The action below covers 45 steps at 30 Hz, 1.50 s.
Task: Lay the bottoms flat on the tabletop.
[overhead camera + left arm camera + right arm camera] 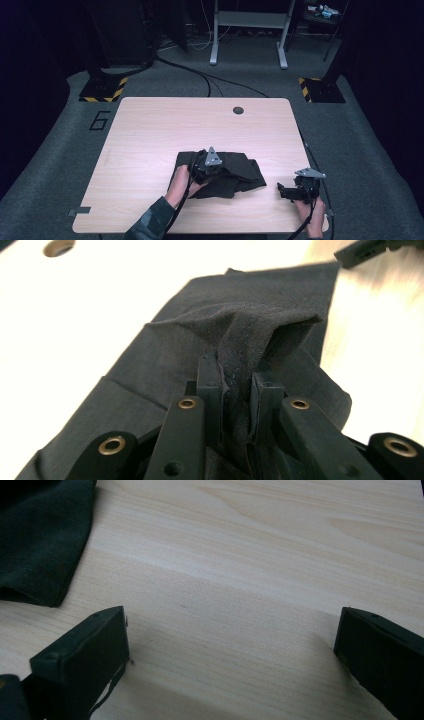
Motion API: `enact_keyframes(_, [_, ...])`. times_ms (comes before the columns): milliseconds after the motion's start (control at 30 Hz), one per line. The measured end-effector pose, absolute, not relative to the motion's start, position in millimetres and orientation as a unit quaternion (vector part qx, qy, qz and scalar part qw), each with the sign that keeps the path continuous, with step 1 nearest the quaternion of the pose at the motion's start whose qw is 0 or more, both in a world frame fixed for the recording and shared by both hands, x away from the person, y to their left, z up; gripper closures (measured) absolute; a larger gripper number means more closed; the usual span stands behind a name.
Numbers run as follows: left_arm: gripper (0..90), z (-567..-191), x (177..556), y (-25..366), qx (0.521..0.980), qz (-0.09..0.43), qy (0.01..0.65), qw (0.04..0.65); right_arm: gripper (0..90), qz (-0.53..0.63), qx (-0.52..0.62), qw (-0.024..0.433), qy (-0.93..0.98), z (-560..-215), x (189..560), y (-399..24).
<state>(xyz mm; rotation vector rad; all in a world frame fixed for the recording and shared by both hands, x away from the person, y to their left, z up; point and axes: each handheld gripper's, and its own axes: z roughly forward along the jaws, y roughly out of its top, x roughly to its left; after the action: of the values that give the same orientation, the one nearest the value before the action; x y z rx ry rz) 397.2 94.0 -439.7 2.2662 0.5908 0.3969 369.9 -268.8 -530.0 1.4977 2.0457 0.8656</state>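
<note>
Left hand-held gripper pinching black cloth fold, frame centre | right hand-held gripper spread, idling lower right | you're lifting: keep it slow.

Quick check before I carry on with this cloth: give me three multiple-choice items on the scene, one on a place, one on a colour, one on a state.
1. Where does the black cloth lie on the table?
A. at the far edge by the round hole
B. near the front edge, around the middle
C. hanging off the left side

2. What colour is the tabletop?
A. light wood
B. dark green
C. white with stripes

3. How does the left gripper stand?
A. wide open over bare wood
B. shut on nothing
C. shut on a raised fold of the cloth

Answers: 1 B, the high view shows it in front of the person's hands. 2 A, pale wood grain shows. 3 C, the left gripper view shows fabric pinched between the jaws.
</note>
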Motion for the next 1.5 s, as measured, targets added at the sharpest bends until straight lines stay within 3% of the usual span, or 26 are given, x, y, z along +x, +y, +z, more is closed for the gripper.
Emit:
enact_keyframes(567, [79.5, -411.0, 398.2, 144.2, 0.829, 0.209, 0.282, 0.436, 0.4, 0.314, 0.544, 0.229, 0.743, -530.1, 369.8, -268.7])
enact_keyframes(1500, [80.1, -393.1, 391.5, 223.5, 0.77, 0.265, 0.349, 0.465, 0.4, 0.314, 0.545, 0.229, 0.743, -530.0, 369.8, -268.7])
